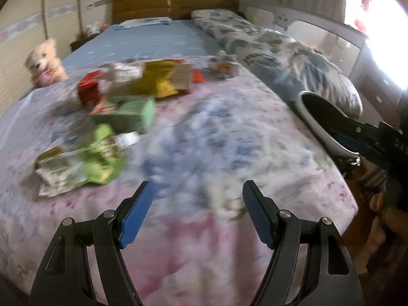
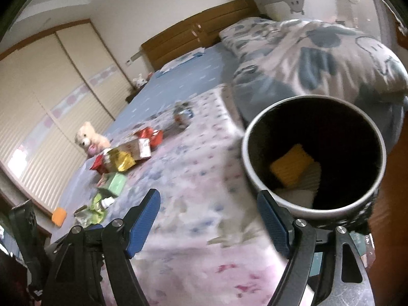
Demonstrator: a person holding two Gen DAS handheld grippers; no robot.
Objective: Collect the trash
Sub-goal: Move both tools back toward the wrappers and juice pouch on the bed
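Observation:
Trash lies in a blurred heap on the left of the flowered bedspread (image 1: 204,132): a green wrapper (image 1: 97,158), a small white bottle (image 1: 127,139), a green box (image 1: 132,112), a gold bag (image 1: 158,81) and a red box (image 1: 89,90). My left gripper (image 1: 197,186) hangs open over bare bedspread, right of and nearer than the wrapper. My right gripper (image 2: 209,193) is open too, nothing between its pads. A round dark bin (image 2: 290,205) sits just behind its right finger, a yellow item (image 2: 292,164) inside. Whether the bin is fixed to that finger I cannot tell.
A teddy bear (image 1: 44,61) sits at the bed's left edge. A folded patterned quilt (image 1: 280,51) fills the right side up to the wooden headboard (image 1: 176,5). A crumpled piece (image 1: 224,67) lies beyond the heap. A hand (image 1: 382,216) shows past the bed's right edge.

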